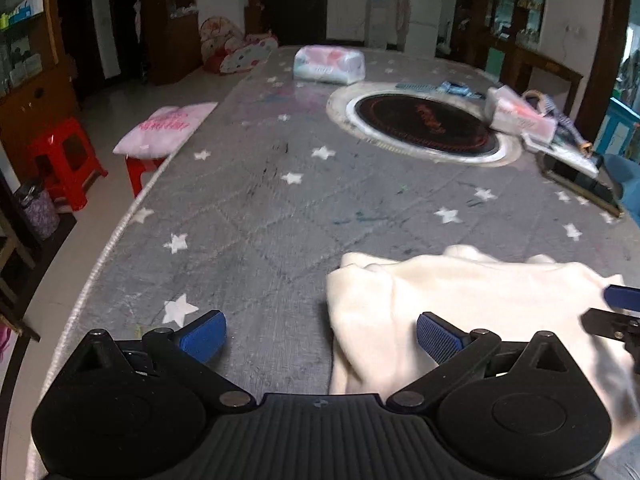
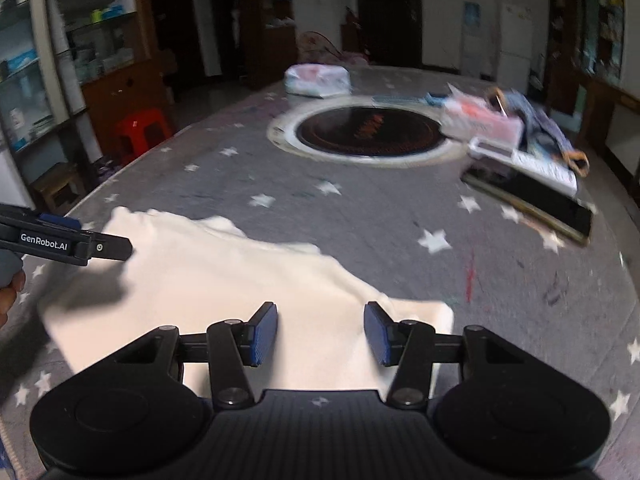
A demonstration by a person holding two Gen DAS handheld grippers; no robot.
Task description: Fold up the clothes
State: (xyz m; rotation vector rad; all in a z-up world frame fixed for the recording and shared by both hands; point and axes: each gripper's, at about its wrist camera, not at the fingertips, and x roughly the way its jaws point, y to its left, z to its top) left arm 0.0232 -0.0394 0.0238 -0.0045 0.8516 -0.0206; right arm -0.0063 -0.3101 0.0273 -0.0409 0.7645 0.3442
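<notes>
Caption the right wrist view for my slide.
Open right gripper over a cream garment on a star-patterned table cover.

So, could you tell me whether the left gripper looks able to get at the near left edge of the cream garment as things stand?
Probably yes. The left gripper is open, with the cream garment edge lying just ahead between its fingers on the table cover, nothing between them. The right gripper is off to the side.

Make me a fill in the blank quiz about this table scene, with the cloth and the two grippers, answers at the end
1. The cream garment lies on a grey table cover printed with white ____.
2. Both the left gripper and the right gripper have their jaws ____.
3. The round black cooktop is set into the ____ of the table.

Answers: stars; open; middle
</notes>
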